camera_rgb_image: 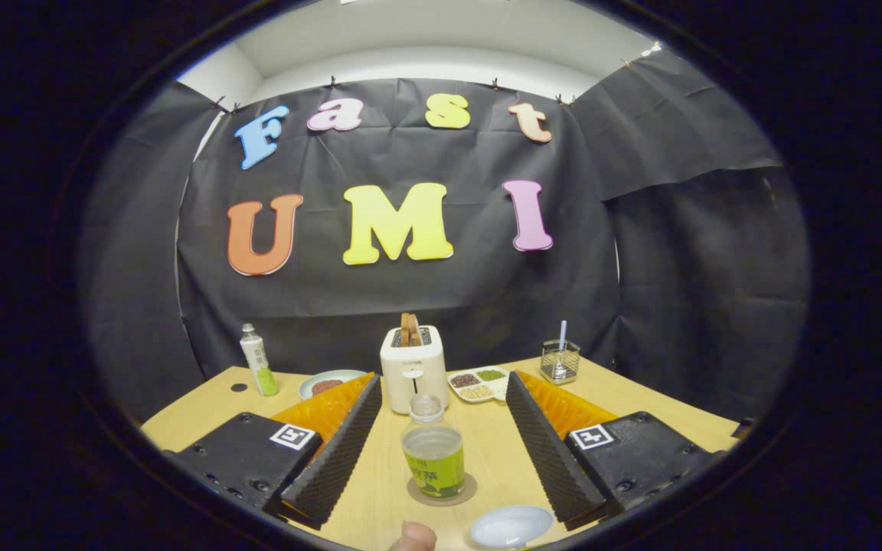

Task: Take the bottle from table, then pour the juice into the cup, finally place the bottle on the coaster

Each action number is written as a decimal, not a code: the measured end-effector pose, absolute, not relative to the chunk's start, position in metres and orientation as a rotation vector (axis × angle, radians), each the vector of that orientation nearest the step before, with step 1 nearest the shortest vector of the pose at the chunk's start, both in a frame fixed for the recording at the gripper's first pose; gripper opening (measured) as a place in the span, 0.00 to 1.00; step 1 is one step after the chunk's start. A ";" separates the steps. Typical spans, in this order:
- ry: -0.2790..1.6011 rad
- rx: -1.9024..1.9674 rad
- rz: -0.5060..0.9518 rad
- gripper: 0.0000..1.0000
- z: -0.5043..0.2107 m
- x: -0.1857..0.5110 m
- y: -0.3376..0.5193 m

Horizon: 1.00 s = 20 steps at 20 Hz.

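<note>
Nearest to the camera, at the table's near edge, a fingertip (413,536) of a person shows, and just beside it a pale shallow cup (511,526) lies low on the wood. Between these and the middle of the table (655,398) stands the bottle (433,451), upright, without a cap, with a green label and clear liquid in it. It stands on a round brown coaster (442,490), whose rim shows around the bottle's base.

The gripper (438,402) is wide open: its two fingers spread apart, one on each side of the bottle, and neither touches it. There is free wood between each finger and the bottle, and also between the bottle and the cup.

Beyond the bottle, toward the far edge, a cream toaster (413,369) stands with slices of bread in its slots. Just beside it is a white divided dish (479,384) with beans or grains of several colours. Near the far right corner stands a small wire holder (560,361) with a straw-like stick in it. On the far left a second bottle (259,360) with a white cap stands near the edge, and between it and the toaster a plate (328,382) holds something dark red. A small dark spot (239,387) lies on the wood near that second bottle.
</note>
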<state>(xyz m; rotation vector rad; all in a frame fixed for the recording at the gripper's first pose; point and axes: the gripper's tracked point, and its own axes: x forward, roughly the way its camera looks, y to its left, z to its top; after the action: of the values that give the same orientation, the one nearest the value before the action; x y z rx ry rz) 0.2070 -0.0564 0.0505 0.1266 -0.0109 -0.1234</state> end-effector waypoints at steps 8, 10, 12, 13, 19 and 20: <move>-0.007 0.068 -0.117 1.00 0.057 0.103 -0.043; 0.000 0.043 -0.129 1.00 0.049 0.080 -0.042; 0.004 0.040 -0.091 1.00 0.045 0.061 -0.029; -0.003 0.036 -0.073 1.00 0.045 0.052 -0.024; -0.031 0.044 -0.072 1.00 0.037 0.006 -0.027; -0.036 0.035 -0.092 1.00 0.035 0.000 -0.035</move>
<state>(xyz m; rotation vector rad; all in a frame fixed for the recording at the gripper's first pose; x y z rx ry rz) -0.0002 -0.0351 0.0355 0.0349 -0.0363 -0.0921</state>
